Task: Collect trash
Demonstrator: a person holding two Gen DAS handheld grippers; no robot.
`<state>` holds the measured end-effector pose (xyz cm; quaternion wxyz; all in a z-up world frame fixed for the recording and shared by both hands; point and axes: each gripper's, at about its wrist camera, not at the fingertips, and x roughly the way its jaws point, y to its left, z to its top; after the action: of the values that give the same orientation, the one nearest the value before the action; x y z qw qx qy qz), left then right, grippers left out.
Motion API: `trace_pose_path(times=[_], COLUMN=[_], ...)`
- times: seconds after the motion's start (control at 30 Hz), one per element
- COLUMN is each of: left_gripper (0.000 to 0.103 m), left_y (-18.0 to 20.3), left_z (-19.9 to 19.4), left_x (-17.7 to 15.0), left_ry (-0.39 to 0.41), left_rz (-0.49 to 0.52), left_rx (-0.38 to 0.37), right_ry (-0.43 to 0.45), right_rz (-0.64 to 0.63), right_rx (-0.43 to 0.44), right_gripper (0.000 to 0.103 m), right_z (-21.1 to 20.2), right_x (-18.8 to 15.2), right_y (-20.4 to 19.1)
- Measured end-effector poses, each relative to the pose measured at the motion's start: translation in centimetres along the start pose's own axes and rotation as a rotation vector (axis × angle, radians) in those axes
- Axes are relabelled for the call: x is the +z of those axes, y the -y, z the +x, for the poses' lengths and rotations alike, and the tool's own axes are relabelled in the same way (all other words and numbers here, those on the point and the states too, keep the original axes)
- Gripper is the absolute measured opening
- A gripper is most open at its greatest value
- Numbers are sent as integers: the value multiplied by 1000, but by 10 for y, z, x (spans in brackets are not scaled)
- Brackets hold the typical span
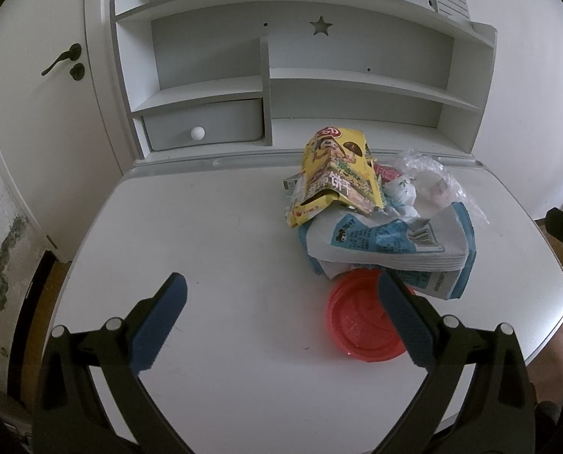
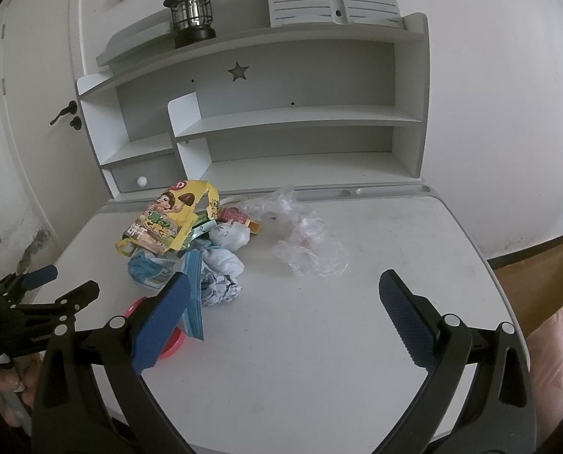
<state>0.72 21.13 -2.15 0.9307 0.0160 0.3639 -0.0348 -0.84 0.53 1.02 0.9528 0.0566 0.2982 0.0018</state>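
The trash lies heaped toward the back of the white counter (image 2: 319,340), just in front of the shelf unit (image 2: 281,128). A yellow biscuit box (image 1: 338,174) leans at the heap's 12 o'clock; a blue-and-white wrapper (image 1: 391,249) sprawls below it; a red plastic lid (image 1: 361,321) lies flat at 6 o'clock, its far edge tucked under the wrapper. Crumpled paper balls (image 2: 221,287) and a clear plastic bag (image 2: 308,249) spread toward 3 o'clock, the bag slightly apart from the rest. The pile looks gathered loosely, presumably for removal piece by piece.

The left claw (image 1: 281,317) hovers with fingers spread wide, holding nothing; its right finger overlaps the lid in view, and contact cannot be judged. The right claw (image 2: 285,317) is likewise spread and empty, above bare counter at the heap's 5 o'clock. Neither has committed to an item, so the collection appears barely begun.

No bin or bag for the trash is visible. Small packets beneath the box are too hidden to identify. A lantern (image 2: 188,15) stands on the top shelf; a door (image 1: 35,94) is at 9 o'clock.
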Motion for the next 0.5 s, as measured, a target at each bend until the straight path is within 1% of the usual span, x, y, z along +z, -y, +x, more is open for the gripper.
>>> trace_pose_path(times=[0.5], left_gripper=[97], left_y=[-2], left_z=[0], left_x=[0], left_ry=[-1], left_rz=[-1], left_rx=[4], right_ry=[-7], right_rz=[3], right_rx=[3], right_gripper=[97], right_z=[0], right_x=[0], right_y=[-2])
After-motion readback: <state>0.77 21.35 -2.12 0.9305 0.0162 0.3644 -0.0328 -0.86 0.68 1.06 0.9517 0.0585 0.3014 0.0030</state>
